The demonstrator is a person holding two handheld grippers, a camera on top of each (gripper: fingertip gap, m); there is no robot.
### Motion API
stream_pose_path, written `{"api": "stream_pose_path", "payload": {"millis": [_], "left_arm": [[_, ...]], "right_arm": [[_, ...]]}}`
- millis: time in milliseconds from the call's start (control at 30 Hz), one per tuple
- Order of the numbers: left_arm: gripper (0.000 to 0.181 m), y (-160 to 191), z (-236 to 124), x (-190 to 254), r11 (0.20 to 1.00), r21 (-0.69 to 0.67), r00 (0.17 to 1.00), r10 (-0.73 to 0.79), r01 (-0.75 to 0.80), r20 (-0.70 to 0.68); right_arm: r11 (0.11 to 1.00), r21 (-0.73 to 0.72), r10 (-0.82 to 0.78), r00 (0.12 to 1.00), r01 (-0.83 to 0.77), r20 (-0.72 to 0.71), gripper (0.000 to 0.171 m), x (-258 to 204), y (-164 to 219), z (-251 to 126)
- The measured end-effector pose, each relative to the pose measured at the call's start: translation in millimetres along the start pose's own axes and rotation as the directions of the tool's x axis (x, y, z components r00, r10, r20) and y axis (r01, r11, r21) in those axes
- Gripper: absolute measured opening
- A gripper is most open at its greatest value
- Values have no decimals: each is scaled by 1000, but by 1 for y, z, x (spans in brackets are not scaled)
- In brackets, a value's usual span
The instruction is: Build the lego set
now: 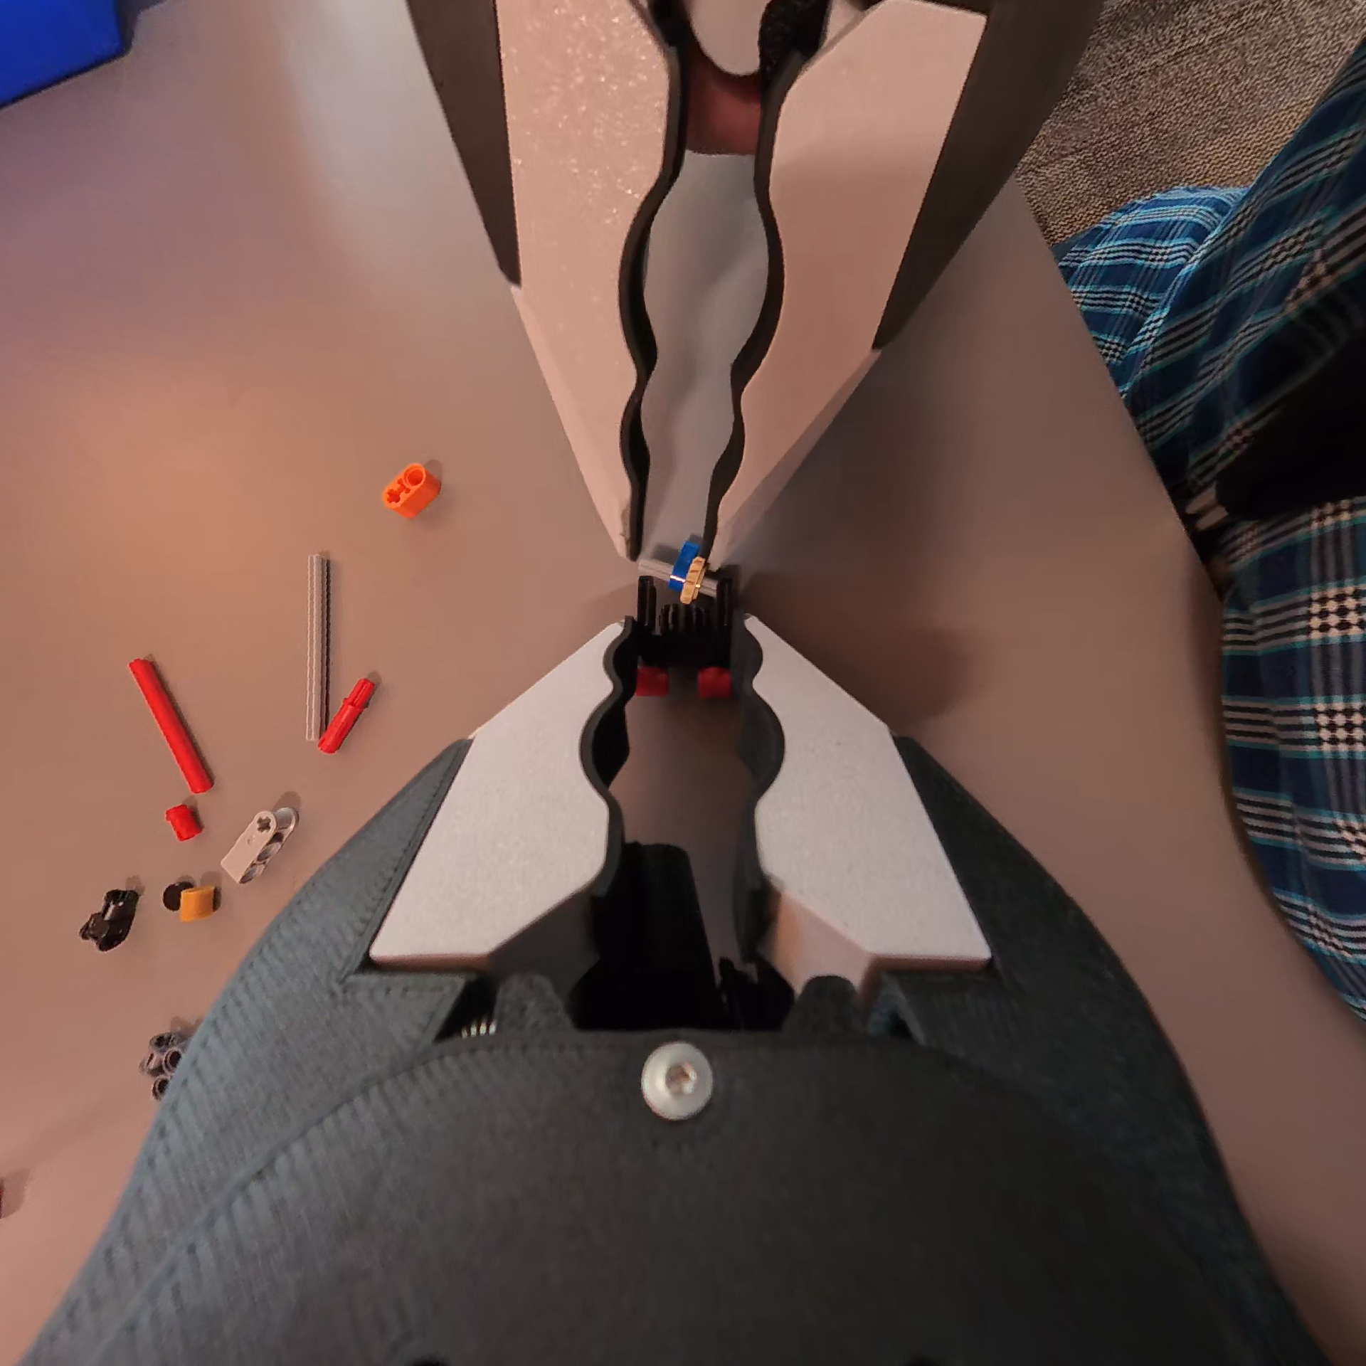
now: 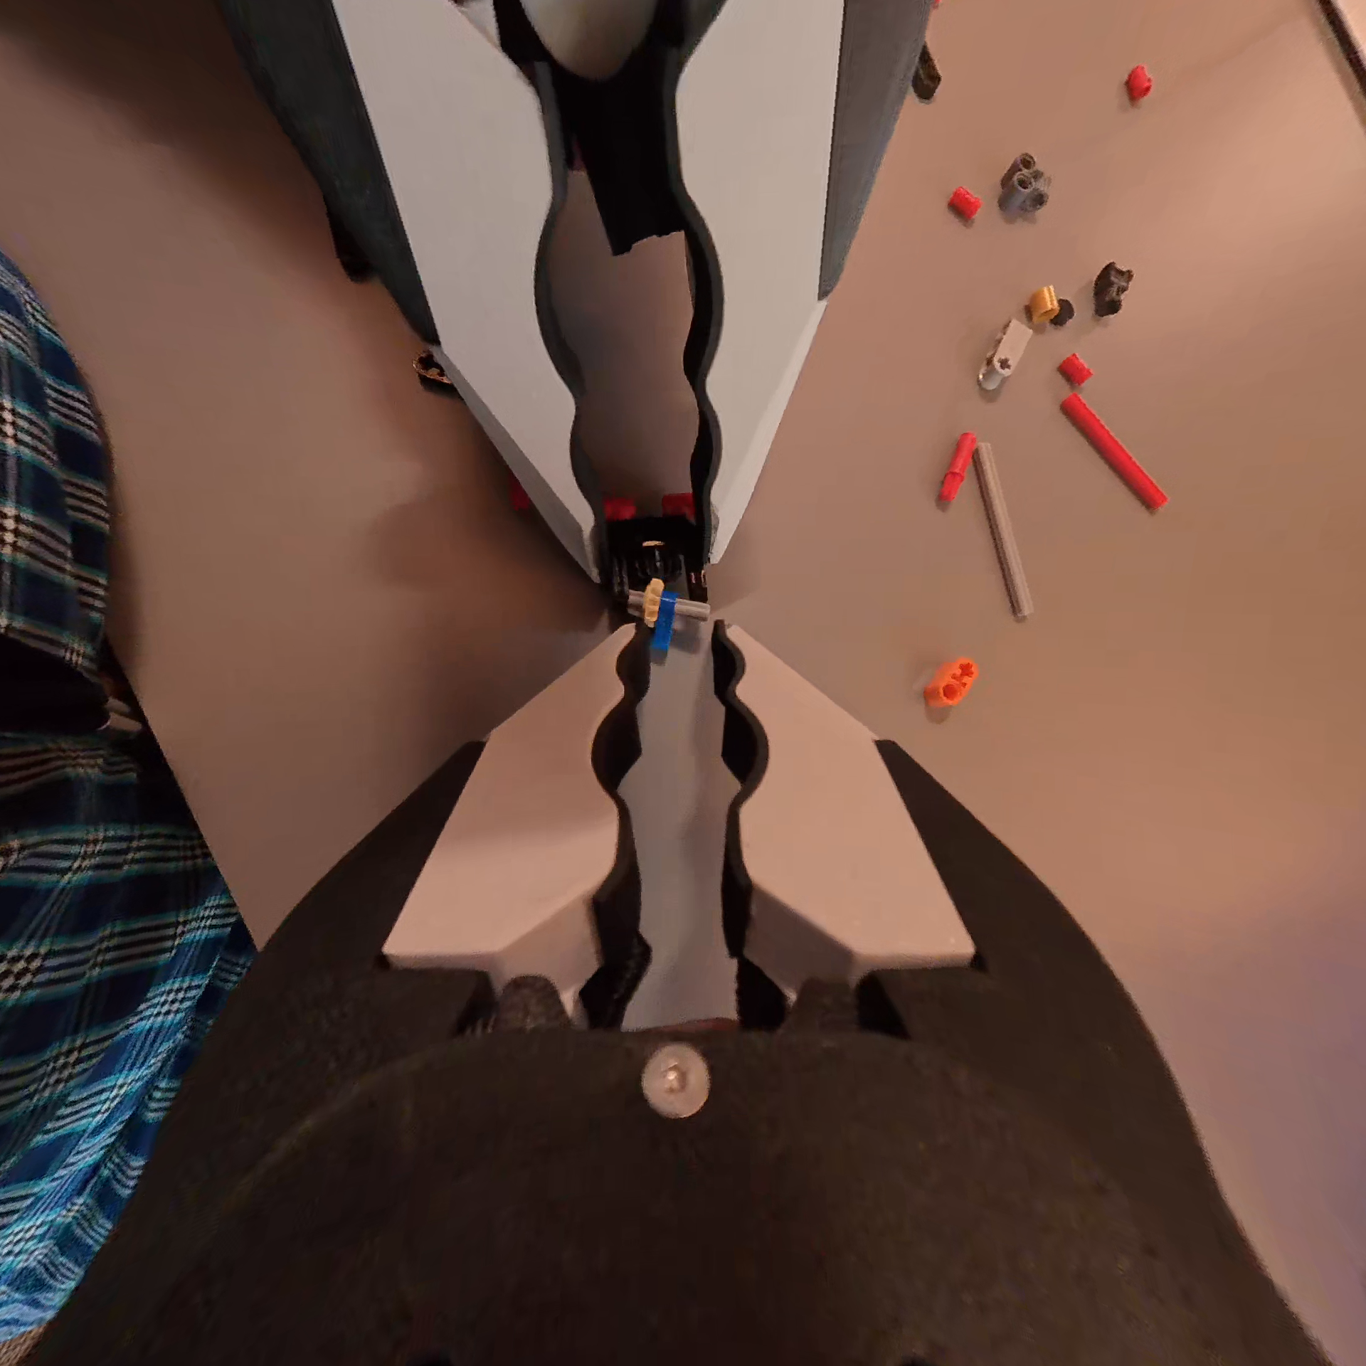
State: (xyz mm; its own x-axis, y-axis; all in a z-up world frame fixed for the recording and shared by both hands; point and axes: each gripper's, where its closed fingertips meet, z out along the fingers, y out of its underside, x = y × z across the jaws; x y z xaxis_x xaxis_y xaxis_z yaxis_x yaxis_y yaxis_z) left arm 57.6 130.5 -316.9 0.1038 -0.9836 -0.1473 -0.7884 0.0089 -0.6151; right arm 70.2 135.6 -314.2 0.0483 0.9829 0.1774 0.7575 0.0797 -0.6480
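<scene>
My left gripper (image 1: 684, 628) is shut on a small black lego assembly (image 1: 684, 639) with two red pins on its near side. It also shows in the right wrist view (image 2: 650, 551), held by the left gripper (image 2: 654, 565). My right gripper (image 2: 676, 628) faces it tip to tip and is shut on a short grey axle (image 2: 691, 610) carrying a tan gear and a blue piece. In the left wrist view this axle (image 1: 654, 568) sits between the right gripper's tips (image 1: 674, 551), just above the black assembly's open top and touching or nearly touching it.
Loose parts lie on the tan table: an orange connector (image 1: 412, 490), a long grey axle (image 1: 316, 647), a long red axle (image 1: 170, 724), a red pin (image 1: 347, 713), a light grey connector (image 1: 259, 846), and small red, tan and black pieces. A person's plaid clothing (image 1: 1256, 443) is beside the table edge. My left and right fingertips are right by each other.
</scene>
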Motion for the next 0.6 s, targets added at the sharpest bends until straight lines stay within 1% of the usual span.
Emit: {"api": "stream_pose_path", "payload": {"millis": [133, 267, 500, 600], "left_arm": [[24, 0, 0, 0, 1000, -3, 1000, 5, -5, 1], [24, 1, 0, -1, 1000, -5, 1000, 5, -5, 7], [24, 1, 0, -1, 1000, -8, 1000, 16, -16, 3], [24, 1, 0, -2, 1000, -6, 1000, 15, -15, 2]], "right_arm": [[1000, 14, -5, 1000, 5, -21, 19, 3, 0, 0], [999, 30, -24, 1000, 25, -15, 12, 0, -2, 1], [998, 25, -57, 998, 57, 6, 14, 0, -3, 2], [996, 24, -83, 996, 82, 20, 12, 0, -3, 2]]}}
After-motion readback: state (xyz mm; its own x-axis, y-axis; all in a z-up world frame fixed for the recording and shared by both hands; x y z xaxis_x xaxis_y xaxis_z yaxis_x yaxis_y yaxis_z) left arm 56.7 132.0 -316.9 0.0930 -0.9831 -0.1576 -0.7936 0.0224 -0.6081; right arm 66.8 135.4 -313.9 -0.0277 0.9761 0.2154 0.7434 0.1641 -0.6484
